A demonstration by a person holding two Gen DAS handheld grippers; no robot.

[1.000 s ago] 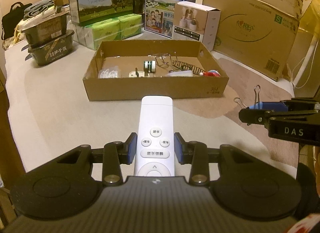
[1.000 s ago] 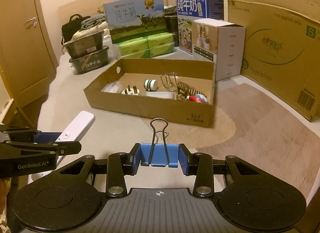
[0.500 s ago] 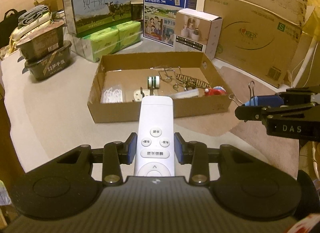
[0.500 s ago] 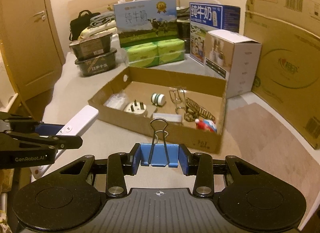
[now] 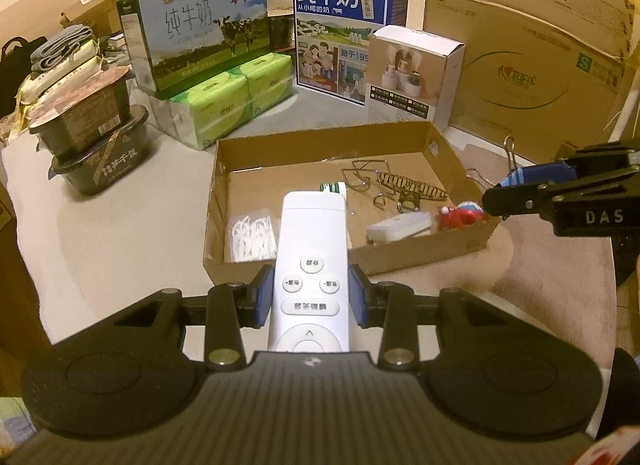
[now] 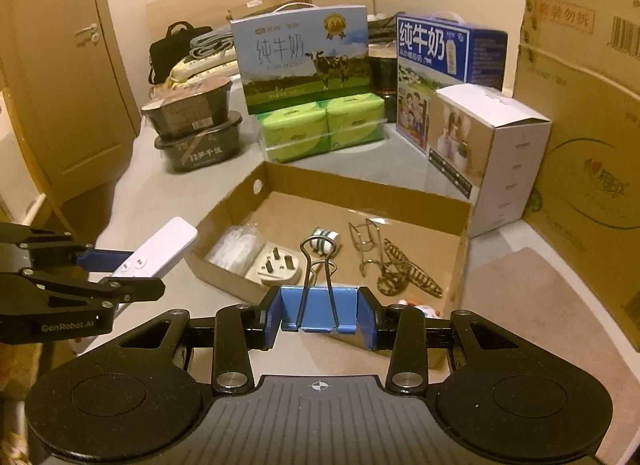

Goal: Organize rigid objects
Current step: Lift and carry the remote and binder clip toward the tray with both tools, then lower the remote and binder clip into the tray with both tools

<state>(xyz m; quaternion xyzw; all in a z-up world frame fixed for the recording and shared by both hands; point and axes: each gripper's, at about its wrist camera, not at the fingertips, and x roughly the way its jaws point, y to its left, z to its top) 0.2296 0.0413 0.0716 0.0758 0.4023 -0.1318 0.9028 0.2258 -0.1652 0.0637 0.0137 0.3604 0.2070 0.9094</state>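
My left gripper (image 5: 311, 299) is shut on a white remote control (image 5: 310, 257) and holds it in the air; the remote's far end reaches over the near wall of the shallow cardboard tray (image 5: 400, 259). My right gripper (image 6: 320, 315) is shut on a blue binder clip (image 6: 320, 311) with wire handles pointing up, held over the tray's near wall (image 6: 224, 275). In the tray lie a bag of white picks (image 5: 254, 235), a white plug (image 6: 276, 267), a small green-striped roll (image 6: 326, 239), wire hair claws (image 6: 394, 265) and a red-white toy (image 5: 460, 215).
Behind the tray stand milk cartons (image 5: 200, 29) (image 5: 344, 29), green tissue packs (image 5: 232, 101), a white product box (image 5: 416, 73) and a big cardboard box (image 5: 532, 57). Stacked black food bowls (image 5: 92, 137) stand at the left. A wooden door (image 6: 64, 65) is further left.
Both grippers have moved forward and up toward the tray with their loads; the tray now looks closer and is seen more from above. Both grips are unchanged.
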